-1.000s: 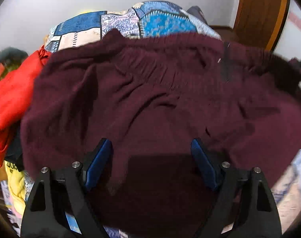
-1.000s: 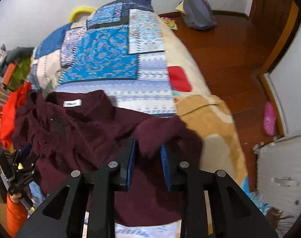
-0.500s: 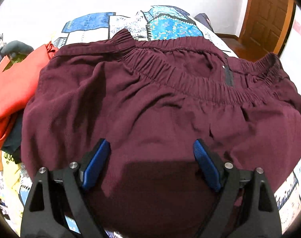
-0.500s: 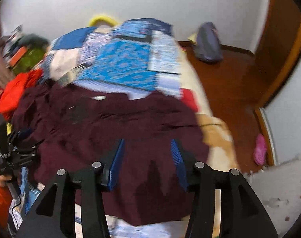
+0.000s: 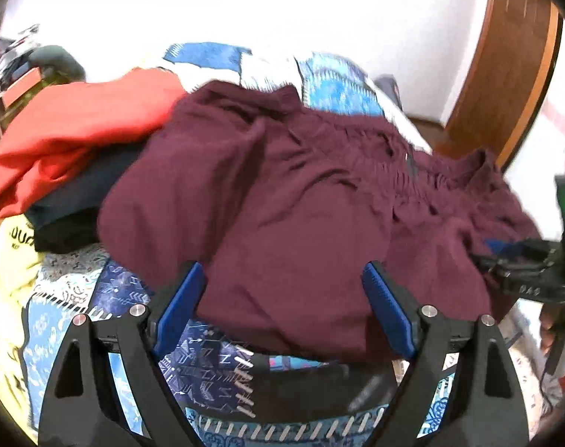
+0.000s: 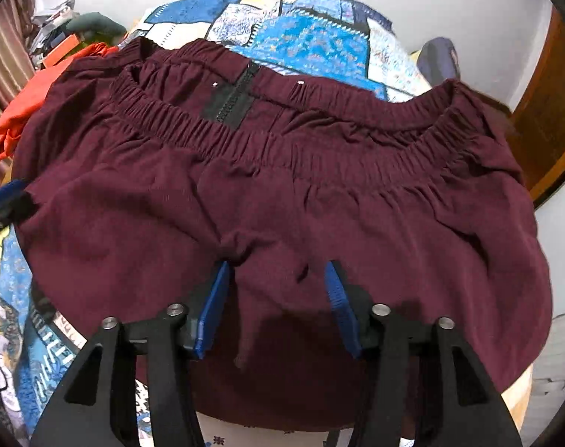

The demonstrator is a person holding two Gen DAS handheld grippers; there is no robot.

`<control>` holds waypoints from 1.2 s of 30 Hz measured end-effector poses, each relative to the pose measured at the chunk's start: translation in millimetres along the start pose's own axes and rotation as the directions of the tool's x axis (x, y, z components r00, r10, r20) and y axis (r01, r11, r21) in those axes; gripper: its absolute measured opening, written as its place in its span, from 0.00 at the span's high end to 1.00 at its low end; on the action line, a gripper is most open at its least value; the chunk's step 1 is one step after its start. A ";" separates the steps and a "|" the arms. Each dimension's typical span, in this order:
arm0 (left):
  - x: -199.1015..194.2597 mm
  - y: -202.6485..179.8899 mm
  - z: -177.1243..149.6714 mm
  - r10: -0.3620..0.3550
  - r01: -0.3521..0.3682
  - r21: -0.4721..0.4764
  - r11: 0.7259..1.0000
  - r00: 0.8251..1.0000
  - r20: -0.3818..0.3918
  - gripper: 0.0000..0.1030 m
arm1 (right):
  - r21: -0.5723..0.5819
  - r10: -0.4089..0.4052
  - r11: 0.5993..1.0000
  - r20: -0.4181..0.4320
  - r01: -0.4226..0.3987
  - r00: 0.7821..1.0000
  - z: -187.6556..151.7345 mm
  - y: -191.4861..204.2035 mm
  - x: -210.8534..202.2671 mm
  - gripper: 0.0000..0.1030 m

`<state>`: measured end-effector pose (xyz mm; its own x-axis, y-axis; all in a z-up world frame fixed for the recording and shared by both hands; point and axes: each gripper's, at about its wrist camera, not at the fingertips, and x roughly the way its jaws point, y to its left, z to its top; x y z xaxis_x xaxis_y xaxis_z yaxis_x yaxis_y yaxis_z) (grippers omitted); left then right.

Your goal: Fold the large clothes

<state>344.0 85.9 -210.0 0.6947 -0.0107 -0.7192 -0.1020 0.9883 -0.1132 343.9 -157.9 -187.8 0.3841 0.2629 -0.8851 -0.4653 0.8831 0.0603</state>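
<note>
A large maroon garment [image 5: 282,201] with an elastic waistband [image 6: 282,152] and a black zip patch [image 6: 232,102] lies spread on the patchwork bedspread [image 5: 208,383]. My left gripper [image 5: 282,294] is open and empty, just above the garment's near hem. My right gripper [image 6: 276,290] is open and empty over the garment's near middle; it also shows at the right edge of the left wrist view [image 5: 532,260]. The left gripper's blue tip shows at the left edge of the right wrist view [image 6: 6,195].
A pile of red [image 5: 77,138], black [image 5: 73,205] and yellow [image 5: 14,257] clothes lies left of the garment. A wooden door [image 5: 505,74] stands at the right. A grey bag [image 6: 438,59] sits beyond the bed. Clutter [image 6: 55,33] fills the back left.
Both grippers have drawn back toward the garment's near edge. The right gripper, shut on cloth a second ago, is open. The garment lies flatter and more spread.
</note>
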 end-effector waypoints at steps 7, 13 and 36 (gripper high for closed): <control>-21.7 26.2 -8.9 0.047 -0.041 -0.100 0.994 0.997 0.061 0.15 | -0.007 -0.016 1.000 -0.015 0.016 1.000 1.4 2.6 -8.6 0.47; -3.3 63.4 -15.3 -0.037 0.023 -0.336 0.941 0.999 -0.034 0.15 | -0.011 -0.054 0.998 0.061 0.055 0.997 -3.9 12.9 -29.5 0.47; 94.3 93.2 8.3 -0.204 0.159 -0.697 0.699 0.979 0.019 0.36 | 0.086 0.040 0.995 0.024 -0.042 0.999 -10.1 8.7 -7.1 0.47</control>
<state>405.9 178.2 -282.7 0.7144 -0.2094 -0.6677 -0.4570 0.5831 -0.6717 329.1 -156.0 -185.7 0.3844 0.3073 -0.8705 -0.4105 0.9015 0.1370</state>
